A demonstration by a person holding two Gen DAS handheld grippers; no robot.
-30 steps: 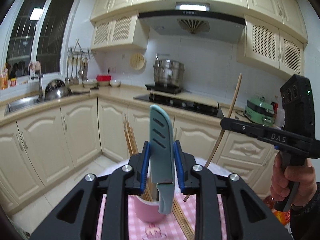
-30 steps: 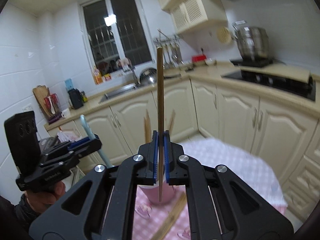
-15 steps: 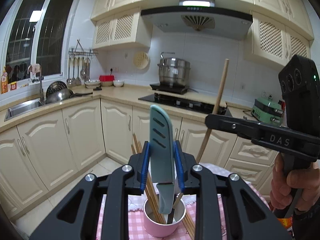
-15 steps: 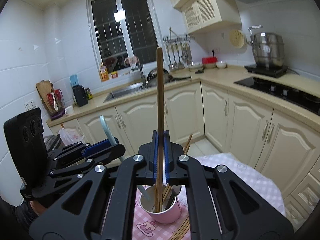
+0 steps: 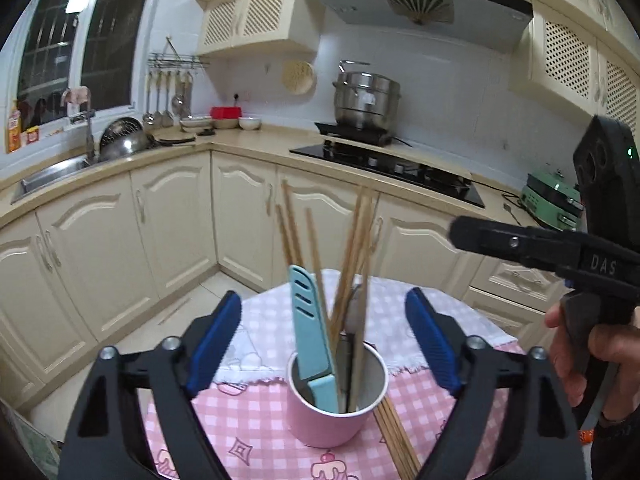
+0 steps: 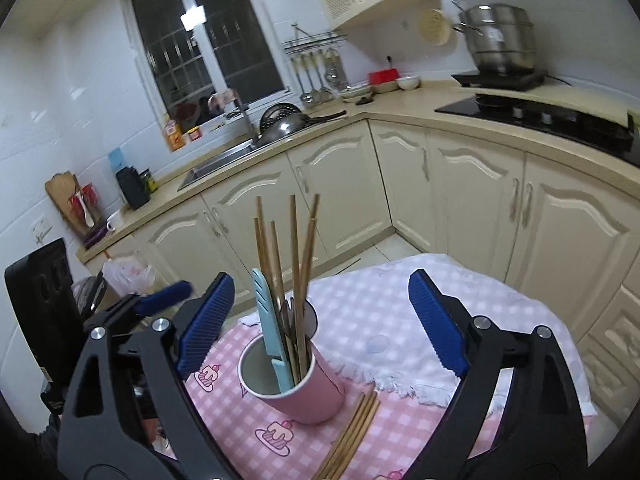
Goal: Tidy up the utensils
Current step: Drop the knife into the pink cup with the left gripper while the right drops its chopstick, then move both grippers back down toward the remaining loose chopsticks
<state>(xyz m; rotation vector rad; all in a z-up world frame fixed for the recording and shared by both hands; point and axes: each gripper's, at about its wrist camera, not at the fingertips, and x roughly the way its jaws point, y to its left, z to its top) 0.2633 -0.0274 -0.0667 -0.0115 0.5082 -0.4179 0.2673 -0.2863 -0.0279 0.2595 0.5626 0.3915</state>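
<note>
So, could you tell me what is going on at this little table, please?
A person is sorting utensils into a pink cup on the checked tablecloth. Both jaws have just been opening: the left hand-held gripper let a light-blue knife into the cup, the right hand-held gripper a chopstick. More loose chopsticks lie beside the cup.

The letters "DAS" stand in pale print on the black side of the right gripper [image 5: 452, 232], seen from the left wrist view, just behind its arms toward the handle. A label on the steel pot [image 5: 366, 98] is too small to read.
</note>
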